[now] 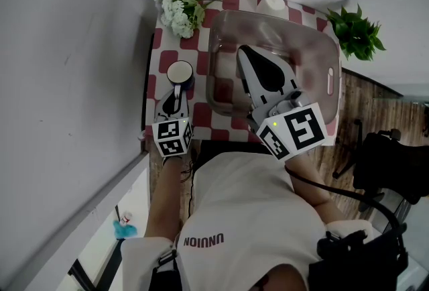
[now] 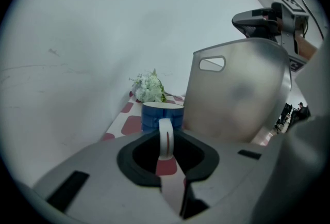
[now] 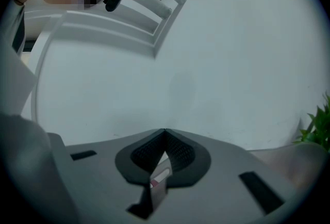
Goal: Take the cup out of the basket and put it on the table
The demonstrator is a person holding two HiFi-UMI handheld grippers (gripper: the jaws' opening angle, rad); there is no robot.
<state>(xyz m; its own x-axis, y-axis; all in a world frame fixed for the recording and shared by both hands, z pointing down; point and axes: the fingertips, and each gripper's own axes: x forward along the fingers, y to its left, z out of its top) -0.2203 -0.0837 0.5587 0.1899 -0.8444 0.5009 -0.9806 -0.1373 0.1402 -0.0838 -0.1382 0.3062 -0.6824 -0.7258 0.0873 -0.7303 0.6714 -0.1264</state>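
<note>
My L gripper (image 1: 175,95) reaches fwd off my L forearm (image 1: 164,202), low over the table (image 1: 201,115) w/ its checked cloth. Its jaws are clamped on the handle (image 2: 164,138) of the cup (image 1: 179,73). Cup stands upright on the cloth, just left of the basket (image 1: 335,55) and outside it, w/ flowers (image 1: 179,7) beyond. R gripper (image 1: 244,50) hangs over the basket, nose pointing away from me, jaws pressed together w/ nothing btwn them. Plant (image 1: 356,31) sits at the far R corner.
</note>
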